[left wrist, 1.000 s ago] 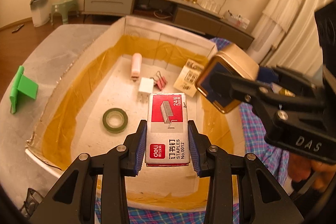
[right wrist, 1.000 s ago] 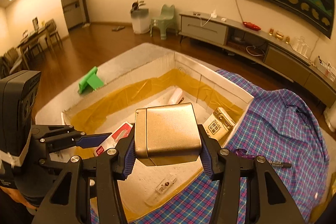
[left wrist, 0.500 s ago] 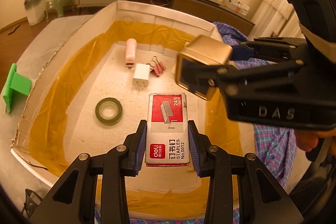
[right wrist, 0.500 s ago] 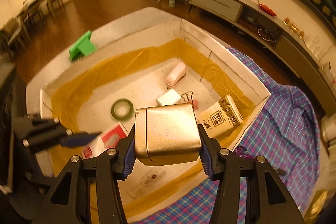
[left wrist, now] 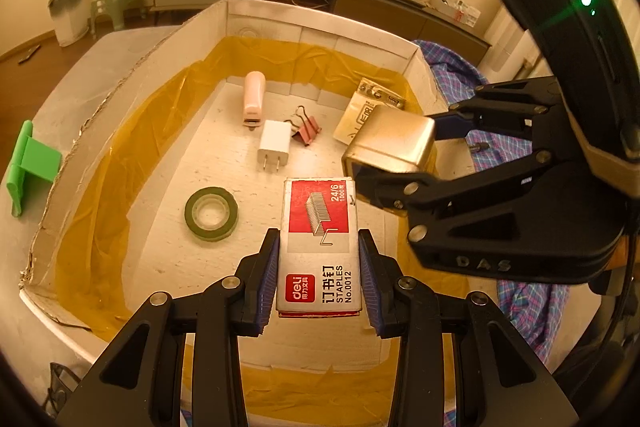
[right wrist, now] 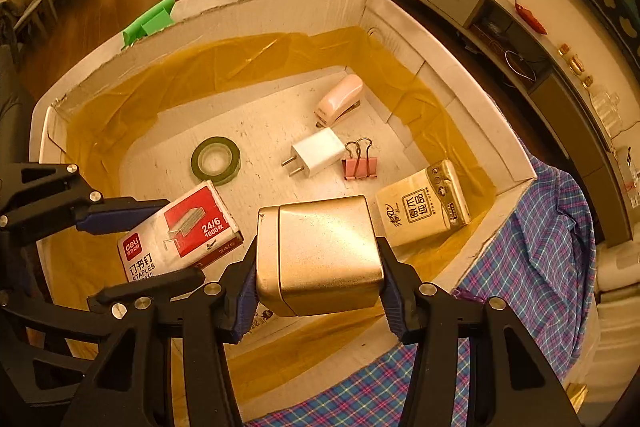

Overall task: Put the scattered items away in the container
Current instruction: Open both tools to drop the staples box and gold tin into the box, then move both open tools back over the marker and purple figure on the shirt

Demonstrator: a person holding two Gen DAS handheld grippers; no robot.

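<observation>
The left gripper (left wrist: 319, 269) is closed on the staple box (left wrist: 320, 239), its long side pointing to 12 o'clock. The right gripper (right wrist: 316, 273) clamps a gold tin (right wrist: 320, 255). Both hang over the cardboard box (right wrist: 452, 83), whose free floor lies directly below them.

packet under gold tin (right wrist: 320, 255) mostly hidden; staple box (right wrist: 176, 235) label partly covered.

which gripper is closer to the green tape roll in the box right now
Left. The left gripper, holding the staples box, hangs right beside the green tape roll. The right gripper, holding the gold tin, is farther off, beyond the staples box.
</observation>
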